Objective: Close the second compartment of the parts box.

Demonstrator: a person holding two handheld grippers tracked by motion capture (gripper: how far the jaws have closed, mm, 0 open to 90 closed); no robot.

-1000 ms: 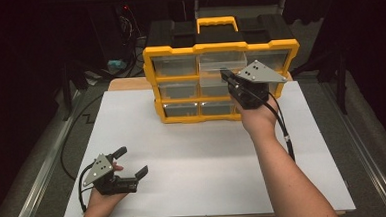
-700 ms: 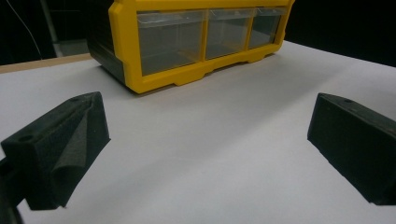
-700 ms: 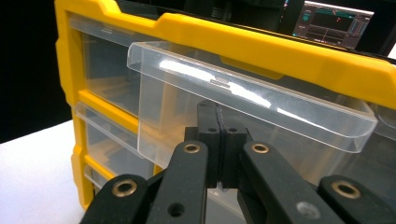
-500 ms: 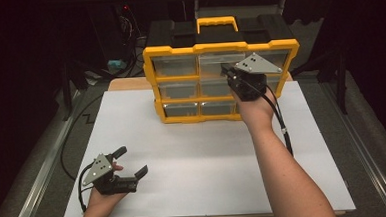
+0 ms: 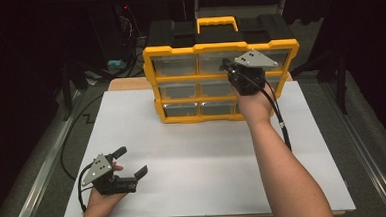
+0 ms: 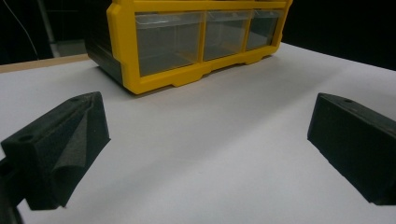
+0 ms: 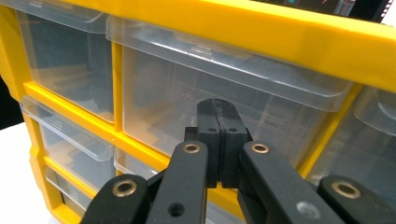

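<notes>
A yellow drawer cabinet with clear drawers and a black top stands at the back of the white table. My right gripper is held up in front of its top row, jaws pressed together with nothing between them. In the right gripper view its tips sit just before the clear front of the top middle drawer; whether they touch it I cannot tell. My left gripper rests low at the front left of the table, wide open and empty. Its view shows the two fingers pointing toward the cabinet.
The white table top spreads between the two grippers. A cable trails from the right gripper along the forearm. Metal rails run beside the table on both sides, and dark equipment stands behind the cabinet.
My right gripper has moved a little farther in toward the cabinet's top row, still shut. The left gripper has stayed where it was.
</notes>
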